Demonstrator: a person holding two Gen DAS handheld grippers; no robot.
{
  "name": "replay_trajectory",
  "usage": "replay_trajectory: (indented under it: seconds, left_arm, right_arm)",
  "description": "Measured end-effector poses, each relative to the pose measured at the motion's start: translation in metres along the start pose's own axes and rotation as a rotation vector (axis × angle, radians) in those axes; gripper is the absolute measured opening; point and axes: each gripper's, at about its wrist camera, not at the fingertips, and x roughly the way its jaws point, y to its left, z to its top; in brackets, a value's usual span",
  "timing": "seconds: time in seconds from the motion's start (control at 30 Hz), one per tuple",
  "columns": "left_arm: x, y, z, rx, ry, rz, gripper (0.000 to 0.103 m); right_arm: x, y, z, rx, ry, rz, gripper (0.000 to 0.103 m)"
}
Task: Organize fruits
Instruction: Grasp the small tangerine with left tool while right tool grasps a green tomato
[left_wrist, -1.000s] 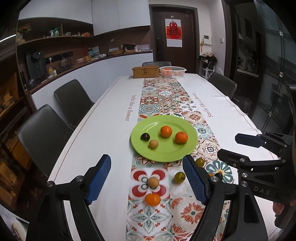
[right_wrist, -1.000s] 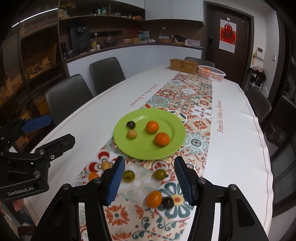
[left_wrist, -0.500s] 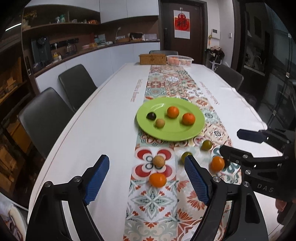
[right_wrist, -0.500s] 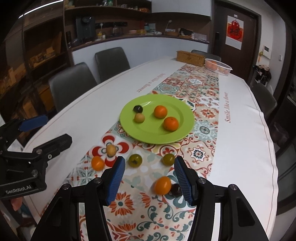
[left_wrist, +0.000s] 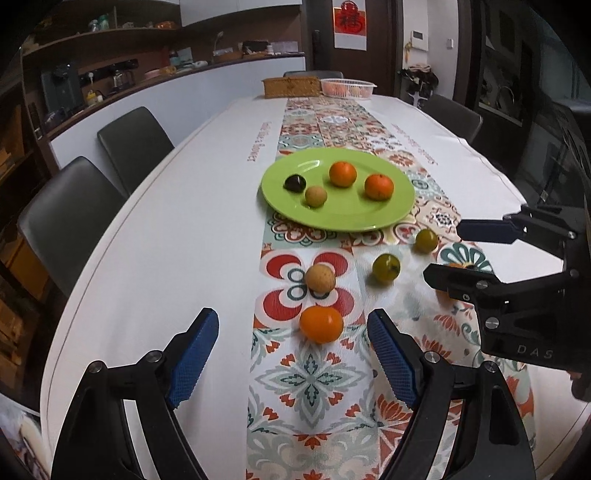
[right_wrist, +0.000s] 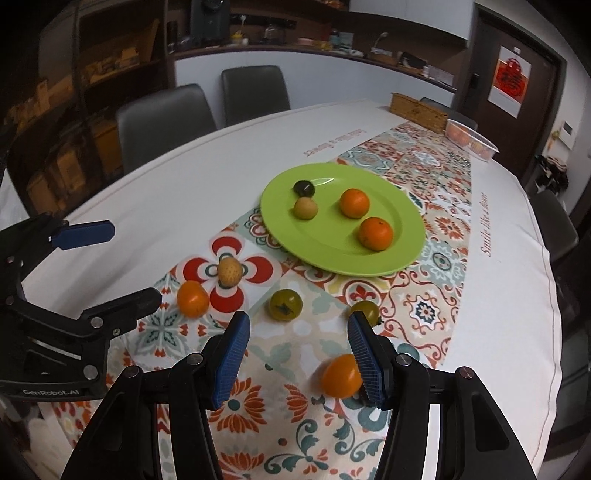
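Note:
A green plate (left_wrist: 354, 218) (right_wrist: 321, 254) on the patterned runner holds two oranges, a tan fruit and a dark fruit. Before the plate lie a tan fruit (left_wrist: 320, 278), an orange (left_wrist: 320, 324) and two green fruits (left_wrist: 386, 268) (left_wrist: 426, 240). My left gripper (left_wrist: 291, 316) (right_wrist: 131, 262) is open, low over the runner, with the orange just beyond its tips. My right gripper (right_wrist: 298, 320) (left_wrist: 443, 252) is open too. Another orange (right_wrist: 341, 374) lies between its jaws, close by the right pad (right_wrist: 364, 354). A green fruit (right_wrist: 285, 304) sits just past its tips.
A wicker box (left_wrist: 291, 86) and a white basket (left_wrist: 347, 88) of fruit stand at the table's far end. Dark chairs (left_wrist: 136, 144) line the left side and another (left_wrist: 454, 118) stands at the right. The white cloth (left_wrist: 177, 229) spreads left of the runner.
Both grippers have come down toward the table and tipped further downward, so the loose fruits look larger and nearer. The right gripper's view has rolled. Neither gripper's jaws visibly changed.

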Motion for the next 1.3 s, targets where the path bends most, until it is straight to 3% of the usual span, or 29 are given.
replay_trajectory:
  seconds: [0.23,0.73,0.87,1.03,1.2,1.3]
  left_arm:
    - [0.016,0.001,-0.007,0.025,-0.002,-0.022,0.081]
    - [0.042,0.001,-0.008,0.036,0.035,-0.096,0.065]
    - [0.049,-0.002,-0.008,0.030,0.053,-0.108,0.056]
    - [0.054,-0.001,-0.008,0.005,0.067,-0.126,0.049]
    - [0.058,-0.002,-0.004,-0.027,0.069,-0.143,0.035]
    - [0.058,-0.003,-0.003,-0.030,0.069,-0.136,0.035]
  right_arm:
    - [0.021,0.004,-0.002,-0.038,0.033,0.017,0.056]
    - [0.060,0.005,0.003,-0.025,0.080,0.056,0.055]
    - [0.065,0.005,0.006,-0.010,0.081,0.054,0.054]
    - [0.071,0.005,0.008,-0.003,0.089,0.044,0.049]
    - [0.076,0.004,0.007,0.009,0.099,0.046,0.043]
    - [0.078,0.003,0.006,0.028,0.102,0.050,0.037]
